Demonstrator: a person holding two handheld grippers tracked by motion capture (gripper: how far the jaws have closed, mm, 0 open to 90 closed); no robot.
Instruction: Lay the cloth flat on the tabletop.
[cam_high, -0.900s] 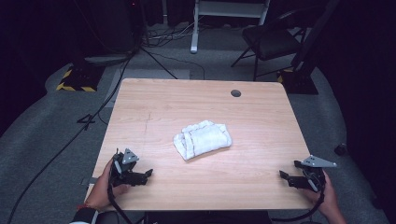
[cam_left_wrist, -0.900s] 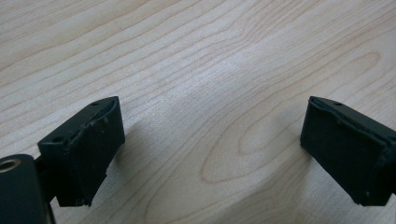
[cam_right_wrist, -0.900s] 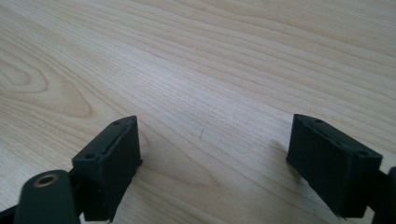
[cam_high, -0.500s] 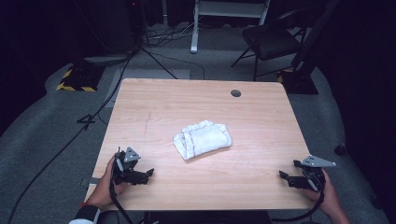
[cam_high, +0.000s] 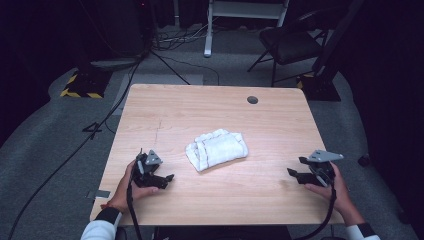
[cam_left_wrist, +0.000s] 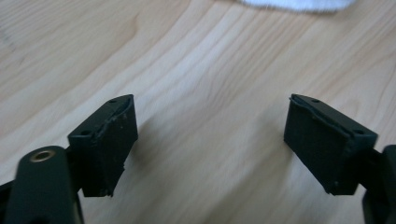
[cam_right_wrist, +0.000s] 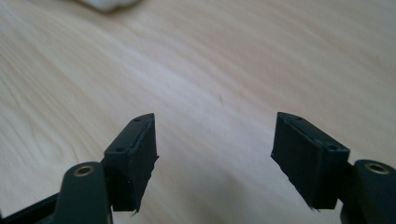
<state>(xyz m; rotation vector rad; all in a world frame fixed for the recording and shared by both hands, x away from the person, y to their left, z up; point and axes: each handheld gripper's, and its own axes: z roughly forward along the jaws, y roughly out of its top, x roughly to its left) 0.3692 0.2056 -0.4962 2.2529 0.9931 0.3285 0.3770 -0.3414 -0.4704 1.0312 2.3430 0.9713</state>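
A folded white towel (cam_high: 217, 149) lies in the middle of the wooden table (cam_high: 200, 110). My left gripper (cam_high: 167, 179) rests low over the table at the front left, a short way left of the towel, pointing toward it. Its jaws are open with only bare wood between them, and its own view (cam_left_wrist: 210, 135) catches the towel's edge (cam_left_wrist: 299, 3) at the top. My right gripper (cam_high: 292, 174) sits at the front right, aimed left at the towel, open and empty. In the right gripper view (cam_right_wrist: 215, 144) the towel (cam_right_wrist: 107, 3) is a blur at the top left.
A dark round grommet (cam_high: 252, 100) sits in the table near its far edge. Beyond the table stand a black chair (cam_high: 290, 42) and a white frame (cam_high: 207, 30), with cables on the grey floor. A cable (cam_high: 70, 155) runs past the table's left side.
Both hands have shifted a little inward and forward toward the towel. The towel has not moved, and both grippers' jaws stay open.
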